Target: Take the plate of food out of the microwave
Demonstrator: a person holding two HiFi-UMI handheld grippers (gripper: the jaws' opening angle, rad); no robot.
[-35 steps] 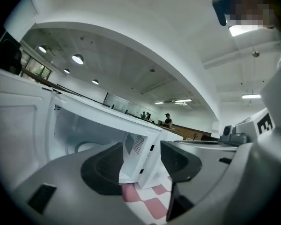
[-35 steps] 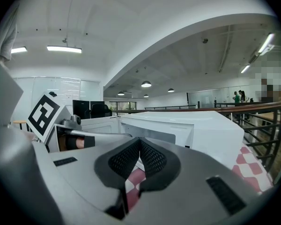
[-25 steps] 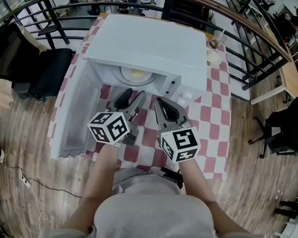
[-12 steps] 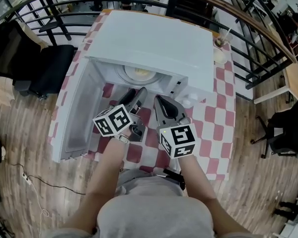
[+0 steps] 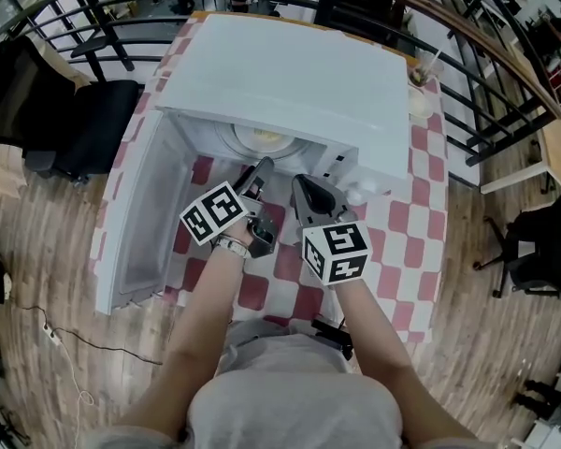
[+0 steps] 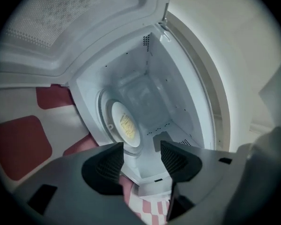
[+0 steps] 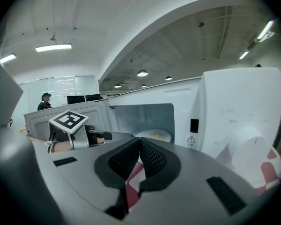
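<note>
A white microwave [image 5: 290, 73] stands on the checked table with its door [image 5: 136, 218] swung open to the left. Inside, a white plate of yellow food [image 5: 266, 138] [image 6: 126, 128] [image 7: 154, 135] rests on the turntable. My left gripper [image 5: 259, 172] [image 6: 141, 156] is rolled on its side just outside the cavity mouth, jaws open with nothing between them, pointing at the plate. My right gripper [image 5: 304, 193] [image 7: 139, 154] hovers over the table in front of the control panel [image 7: 234, 111], jaws shut and empty.
A red-and-white checked cloth [image 5: 407, 223] covers the table. A cup with a straw [image 5: 418, 75] and a small dish stand at the back right corner. Black railings [image 5: 486, 73] curve behind the table, and a dark chair [image 5: 84, 129] sits to the left.
My left gripper has moved forward toward the microwave opening and rolled onto its side. The right gripper edged slightly forward.
</note>
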